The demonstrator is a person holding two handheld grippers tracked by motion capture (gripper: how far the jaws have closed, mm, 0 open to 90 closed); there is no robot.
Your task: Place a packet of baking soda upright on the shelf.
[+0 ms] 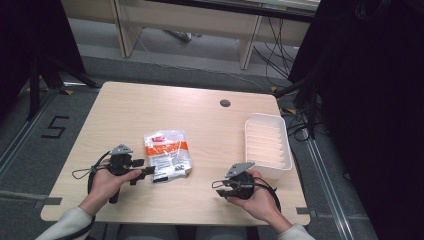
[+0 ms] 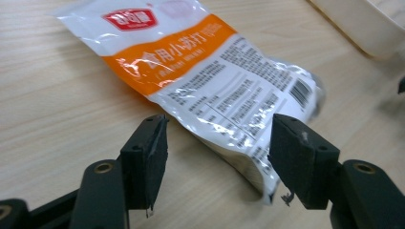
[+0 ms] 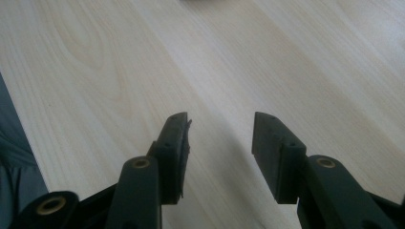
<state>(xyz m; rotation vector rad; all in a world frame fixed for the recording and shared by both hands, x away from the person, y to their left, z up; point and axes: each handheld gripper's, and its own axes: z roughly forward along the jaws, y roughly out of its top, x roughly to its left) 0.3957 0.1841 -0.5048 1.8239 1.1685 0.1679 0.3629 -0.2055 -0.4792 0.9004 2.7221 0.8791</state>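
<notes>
A white and orange plastic packet (image 1: 167, 154) with printed text lies flat near the middle of the wooden table (image 1: 150, 110). My left gripper (image 1: 146, 172) points right at the packet's near-left corner. In the left gripper view the packet (image 2: 205, 71) fills the middle, and its crinkled near end lies between the jaws of the left gripper (image 2: 219, 155), which stand open with a gap on each side. My right gripper (image 1: 221, 189), held low near the front edge, points left. Seen in the right gripper view, the right gripper (image 3: 219, 152) is open over bare wood with nothing between its fingers.
A white ribbed plastic tray (image 1: 267, 145) stands at the table's right side, just beyond my right hand; its rim (image 2: 363, 28) shows in the left gripper view. A round cable hole (image 1: 225, 103) sits at the back. Cables and desk legs lie on the floor behind.
</notes>
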